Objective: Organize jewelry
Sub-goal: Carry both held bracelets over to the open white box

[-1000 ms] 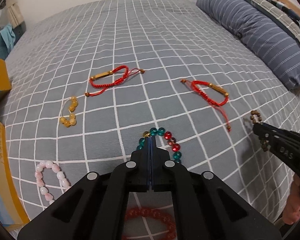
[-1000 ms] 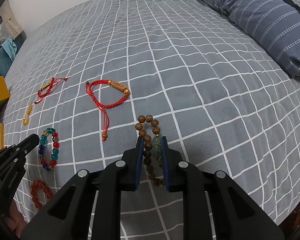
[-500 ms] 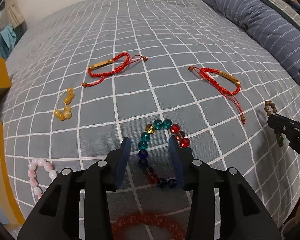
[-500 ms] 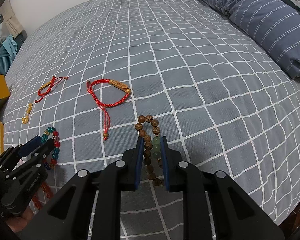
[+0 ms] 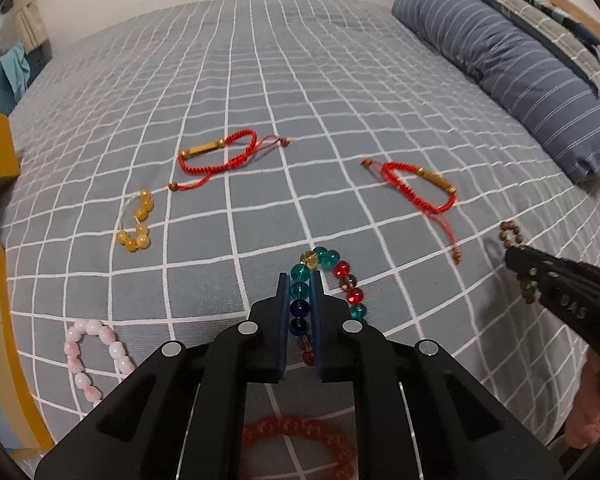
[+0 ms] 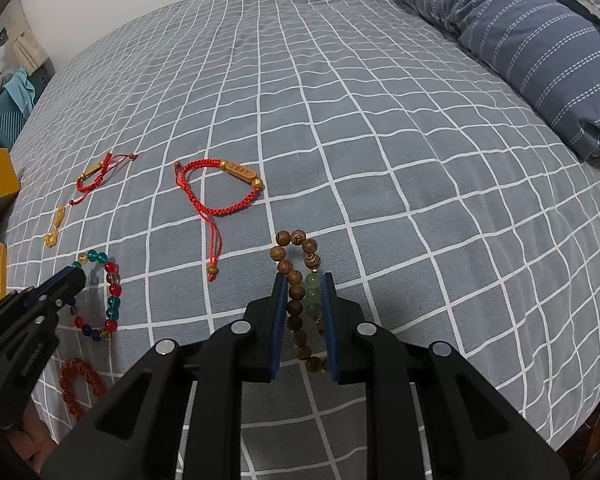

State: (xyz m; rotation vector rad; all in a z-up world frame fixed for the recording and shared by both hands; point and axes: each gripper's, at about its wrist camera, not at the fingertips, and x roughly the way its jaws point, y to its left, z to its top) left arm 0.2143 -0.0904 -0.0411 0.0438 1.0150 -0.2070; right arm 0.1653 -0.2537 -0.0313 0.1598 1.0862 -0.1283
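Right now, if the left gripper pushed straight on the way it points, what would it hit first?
The left gripper is shut on the multicoloured glass bead bracelet, so it would probably press those beads into the checked bedspread; depth is uncertain.

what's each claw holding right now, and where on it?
Left claw: multicolour glass-bead bracelet, pinched on its left strand of teal and blue beads. Right claw: wooden-bead bracelet, clamped across both strands at the green beads.

1. The left gripper (image 5: 300, 286) was matte black plastic with dark blue pads.
2. Round silver screws studded its linkage arms.
3. The right gripper (image 6: 305, 290) matched, its side bearing embossed lettering.
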